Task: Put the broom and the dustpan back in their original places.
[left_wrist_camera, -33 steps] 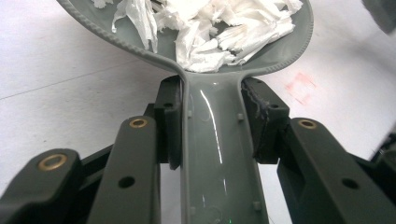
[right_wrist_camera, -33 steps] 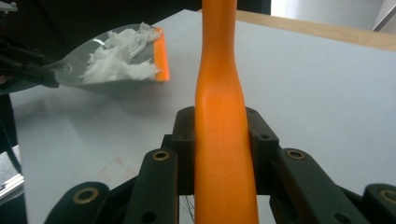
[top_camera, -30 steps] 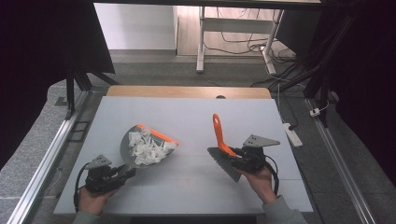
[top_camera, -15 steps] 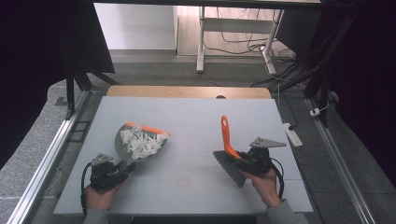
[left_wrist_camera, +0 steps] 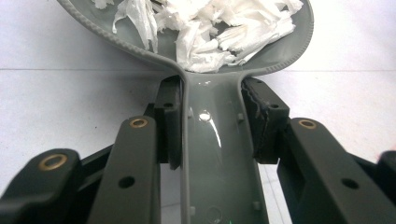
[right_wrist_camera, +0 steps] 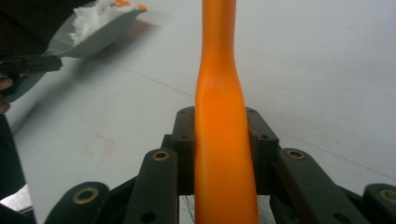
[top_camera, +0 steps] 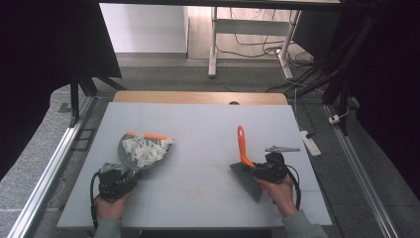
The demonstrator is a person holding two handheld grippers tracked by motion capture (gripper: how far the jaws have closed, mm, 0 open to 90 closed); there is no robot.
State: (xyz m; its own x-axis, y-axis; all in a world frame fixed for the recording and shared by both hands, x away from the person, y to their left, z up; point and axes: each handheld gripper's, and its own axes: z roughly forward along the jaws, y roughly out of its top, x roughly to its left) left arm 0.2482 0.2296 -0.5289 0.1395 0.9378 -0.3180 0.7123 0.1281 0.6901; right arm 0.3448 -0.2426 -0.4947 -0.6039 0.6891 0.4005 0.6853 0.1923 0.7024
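Hands come in at the near edge of the pale grey surface, one gripper in each, as I watch from the high view. My left gripper sits at the near left. In the left gripper view its jaws are closed tight on the grey handle of a dustpan, one pad pressed against each side. The dustpan's scoop lies just beyond the jaws, heaped with torn white paper scraps (its orange lip shows along the far edge in the high view).

My right gripper is at the near right, well apart from the dustpan. Its jaws are clamped on the orange handle of a hand brush, which runs straight up between them in the right gripper view. In the high view the brush's dark bristles rest on the surface near the hand, and the handle points away toward the far edge.

Beyond the surface are floor, cables and a white table frame.
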